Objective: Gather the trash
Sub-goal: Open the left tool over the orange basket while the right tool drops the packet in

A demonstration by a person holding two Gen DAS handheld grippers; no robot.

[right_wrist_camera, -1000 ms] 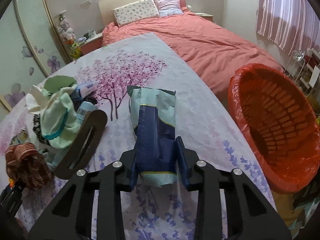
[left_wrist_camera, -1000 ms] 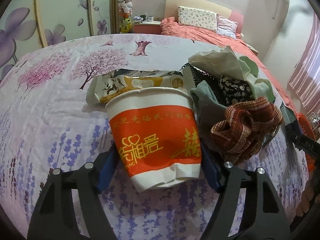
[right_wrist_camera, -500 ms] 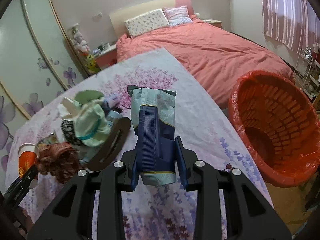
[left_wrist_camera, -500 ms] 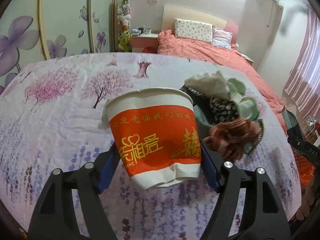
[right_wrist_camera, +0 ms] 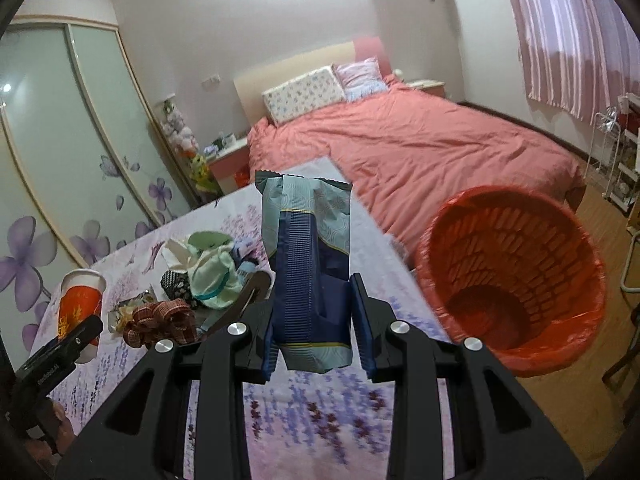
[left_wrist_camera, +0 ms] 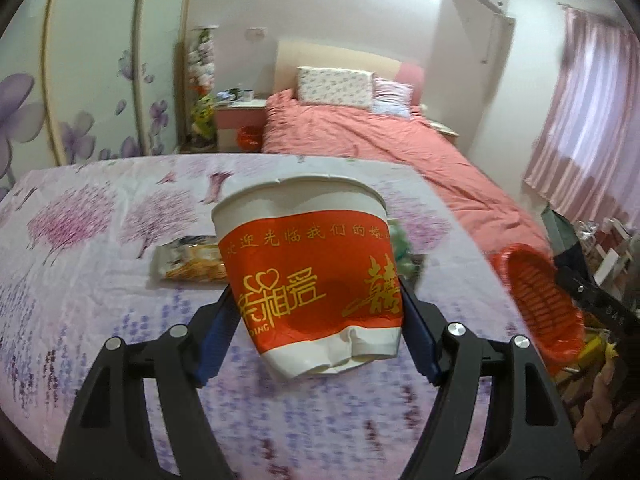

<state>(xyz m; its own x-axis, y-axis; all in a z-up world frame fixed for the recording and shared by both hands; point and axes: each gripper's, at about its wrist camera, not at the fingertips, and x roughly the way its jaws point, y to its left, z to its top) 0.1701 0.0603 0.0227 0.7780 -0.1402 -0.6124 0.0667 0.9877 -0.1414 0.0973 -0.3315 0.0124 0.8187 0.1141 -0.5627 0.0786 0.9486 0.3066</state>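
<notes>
- left hand-held gripper clenched on red-white paper cup, held above bench
- snack wrapper lying on bench behind cup
- right hand-held gripper grasping blue packet upright, red bin to its right on the floor

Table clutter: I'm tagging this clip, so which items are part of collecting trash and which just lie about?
Job:
paper cup in left gripper
blue wrapper in right gripper
yellow wrapper
red bin

Lying about:
clothes pile
plaid scrunchie
</notes>
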